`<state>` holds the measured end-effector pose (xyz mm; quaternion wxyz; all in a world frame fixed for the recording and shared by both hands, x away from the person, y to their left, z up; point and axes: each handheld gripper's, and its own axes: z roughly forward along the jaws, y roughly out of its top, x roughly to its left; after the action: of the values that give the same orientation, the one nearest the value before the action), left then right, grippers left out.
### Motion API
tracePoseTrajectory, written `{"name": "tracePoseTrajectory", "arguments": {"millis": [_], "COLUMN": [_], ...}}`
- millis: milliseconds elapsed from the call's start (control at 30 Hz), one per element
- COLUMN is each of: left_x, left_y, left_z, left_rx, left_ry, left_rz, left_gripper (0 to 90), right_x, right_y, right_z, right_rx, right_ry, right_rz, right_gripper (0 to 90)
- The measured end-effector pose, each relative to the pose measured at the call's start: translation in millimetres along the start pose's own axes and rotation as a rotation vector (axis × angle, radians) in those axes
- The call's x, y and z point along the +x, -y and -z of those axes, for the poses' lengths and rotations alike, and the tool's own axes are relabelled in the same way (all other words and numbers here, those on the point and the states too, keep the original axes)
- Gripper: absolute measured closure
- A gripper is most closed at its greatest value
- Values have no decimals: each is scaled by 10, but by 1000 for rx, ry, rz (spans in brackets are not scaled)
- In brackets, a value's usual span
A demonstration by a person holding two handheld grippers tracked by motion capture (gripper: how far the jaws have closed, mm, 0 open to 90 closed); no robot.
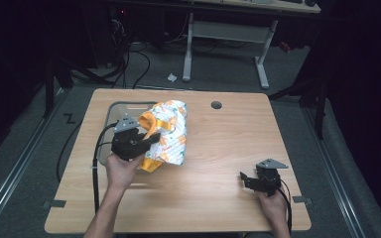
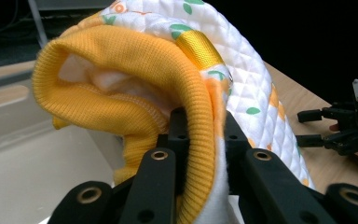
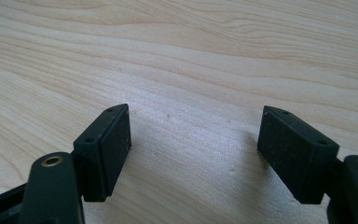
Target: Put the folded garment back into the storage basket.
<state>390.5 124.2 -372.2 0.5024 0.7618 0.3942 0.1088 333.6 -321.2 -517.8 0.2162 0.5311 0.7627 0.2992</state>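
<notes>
A: Is any writing showing on the garment (image 1: 167, 133)?

B: None is readable. The white quilted cloth is carrying a print of orange shapes and green leaves, and a yellow ribbed cuff (image 2: 121, 84) is curling over at its edge. A strip of yellow ribbon (image 2: 198, 49) is crossing the quilting in the left gripper view.

A: Where is the garment sitting?

B: It is lying bunched on the left half of the wooden table (image 1: 228, 148), leaning over the right edge of a grey tray (image 1: 110, 111) at the table's far left.

A: What is the left gripper (image 1: 151, 140) doing?

B: Its jaws are pressing together on the ribbed cuff and the white lining beside it, so it is gripping the garment's near edge. The person's left hand (image 1: 121, 168) is holding it from below.

A: And the right gripper (image 1: 245, 178)?

B: It is resting low over bare wood near the table's front right, well apart from the garment, with its jaws spread wide and nothing between them.

A: What is surrounding the table?

B: Grey carpet is covering the floor, black cables (image 1: 129, 64) are trailing across it behind the table, and the white legs of another desk (image 1: 188, 47) are standing farther back. The room's edges are lying in darkness. A small round hole (image 1: 216, 105) is sitting near the table's far edge.
</notes>
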Motion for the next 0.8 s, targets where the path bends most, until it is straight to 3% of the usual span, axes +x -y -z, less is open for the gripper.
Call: {"name": "tracePoseTrajectory", "arguments": {"millis": [433, 800], "left_x": [318, 537], "left_y": [-20, 25], "left_z": [257, 209], "left_rx": [-21, 0], "left_ry": [-75, -103], "left_rz": [32, 55], "left_gripper": [792, 790], "right_x": [0, 1], "right_y": [1, 1], "right_z": [-1, -1], "right_rx": [-2, -2], "right_ry": [1, 2], "right_rz": [1, 1], "right_gripper": [258, 257]}}
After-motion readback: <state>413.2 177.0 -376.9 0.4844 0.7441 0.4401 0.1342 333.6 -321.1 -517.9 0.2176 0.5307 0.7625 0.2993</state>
